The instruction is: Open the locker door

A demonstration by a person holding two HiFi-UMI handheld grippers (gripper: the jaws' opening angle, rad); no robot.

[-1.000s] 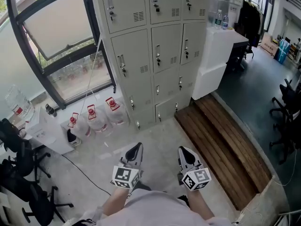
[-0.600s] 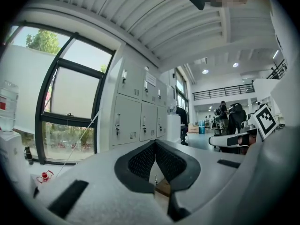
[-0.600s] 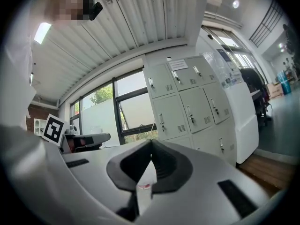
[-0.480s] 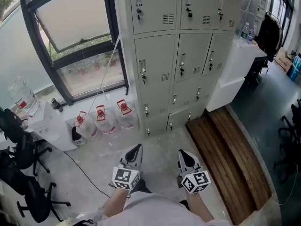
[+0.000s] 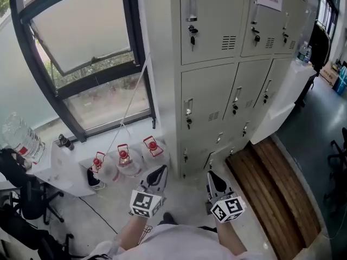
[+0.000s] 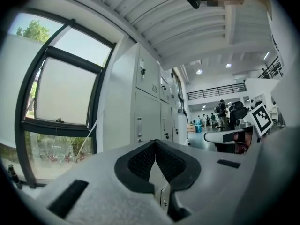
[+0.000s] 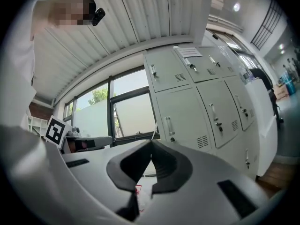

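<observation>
At far left a big clear plastic jug (image 5: 19,137) lies tilted on a white counter (image 5: 51,161); how full it is cannot be told. Next to it, under the dark-framed window (image 5: 81,53), three clear bottles (image 5: 123,161) with red caps and handles stand in a row on the pale concrete floor (image 5: 124,210). The left gripper (image 5: 159,171) points level, its ribbed black jaws closed tip to tip on nothing. Ahead stand the lockers (image 5: 162,64), boxy and made of smooth grey metal. Every door (image 5: 209,104) is shut, so what is inside is hidden. Each door carries an upright bar handle, a lock and a block of vent slots. Both grippers are well apart from them. The right gripper (image 5: 211,175) also has its jaws pressed together and empty. At right lies a dark, slatted wooden platform (image 5: 276,194).
</observation>
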